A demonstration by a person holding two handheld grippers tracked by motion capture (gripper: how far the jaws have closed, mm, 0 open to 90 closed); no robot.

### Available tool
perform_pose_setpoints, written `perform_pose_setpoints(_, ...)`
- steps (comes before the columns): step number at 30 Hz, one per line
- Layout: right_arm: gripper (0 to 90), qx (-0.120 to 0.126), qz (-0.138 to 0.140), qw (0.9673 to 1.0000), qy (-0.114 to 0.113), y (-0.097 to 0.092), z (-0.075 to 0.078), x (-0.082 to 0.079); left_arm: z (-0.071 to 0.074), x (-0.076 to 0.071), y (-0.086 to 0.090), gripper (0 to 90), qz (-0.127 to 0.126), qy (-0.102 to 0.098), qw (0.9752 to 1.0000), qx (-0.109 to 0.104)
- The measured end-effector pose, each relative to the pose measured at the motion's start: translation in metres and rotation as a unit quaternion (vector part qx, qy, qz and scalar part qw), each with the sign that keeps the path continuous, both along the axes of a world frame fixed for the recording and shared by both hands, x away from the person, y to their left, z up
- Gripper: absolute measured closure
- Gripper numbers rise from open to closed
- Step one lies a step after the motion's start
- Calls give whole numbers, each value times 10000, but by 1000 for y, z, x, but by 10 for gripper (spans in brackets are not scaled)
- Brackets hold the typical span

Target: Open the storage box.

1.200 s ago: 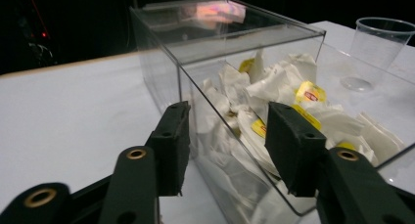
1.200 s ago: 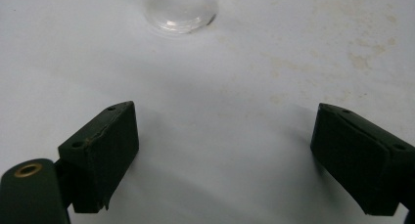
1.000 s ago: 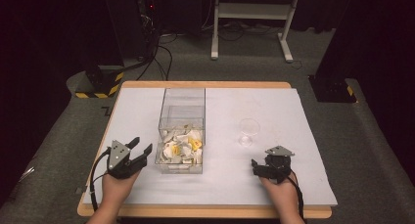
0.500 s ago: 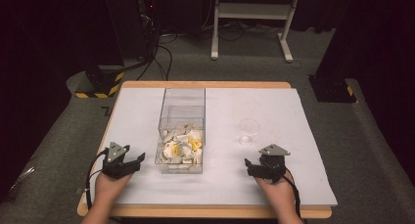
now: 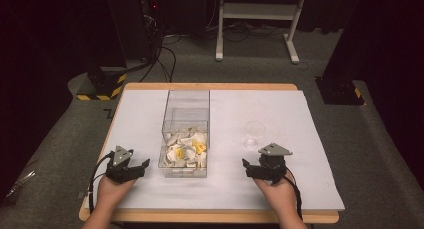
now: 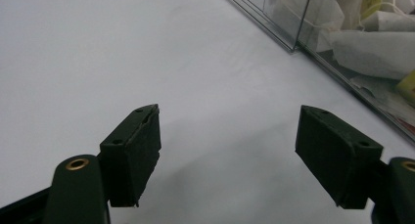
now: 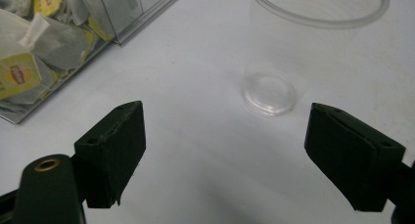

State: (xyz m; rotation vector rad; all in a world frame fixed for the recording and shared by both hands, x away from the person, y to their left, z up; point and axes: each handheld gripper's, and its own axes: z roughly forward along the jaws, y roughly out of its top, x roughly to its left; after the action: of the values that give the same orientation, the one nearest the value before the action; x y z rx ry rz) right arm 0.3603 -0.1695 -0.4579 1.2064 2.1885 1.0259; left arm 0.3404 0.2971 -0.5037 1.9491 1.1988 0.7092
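A clear plastic box [image 5: 185, 139] stands mid-table, its near half heaped with white and yellow tea bags [image 5: 186, 150]. To its right stands an empty clear plastic cup [image 5: 254, 134]. My left gripper [image 5: 144, 165] rests low on the table left of the box; its jaws have just been opening and stand open with nothing between them [image 6: 230, 155]. The box's corner and tea bags [image 6: 362, 33] lie ahead to its right. My right gripper [image 5: 246, 165] stands open just short of the cup [image 7: 293, 48], nothing between its jaws [image 7: 225, 150]. Tea bags [image 7: 29, 62] show at its left.
The white table top [image 5: 300, 114] has a wooden rim all round. Dark floor, cables and a white frame lie beyond the far edge. Bare white surface stretches left of the box and right of the cup.
My left gripper has dropped toward the table and its jaws have spread. My right gripper has drifted slightly up and toward the cup.
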Motion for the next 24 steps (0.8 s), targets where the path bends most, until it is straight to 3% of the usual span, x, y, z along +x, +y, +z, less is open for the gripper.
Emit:
perform_pose_setpoints(6, 158, 88, 101, 9999, -56, 12, 9, 0, -1, -2, -1, 190, -58, -12, 10000, -8)
perform_pose_setpoints(24, 158, 278, 395, 9987, -181, 37, 24, -3, -2, -1, -1, 196, -65, 15, 10000, -57)
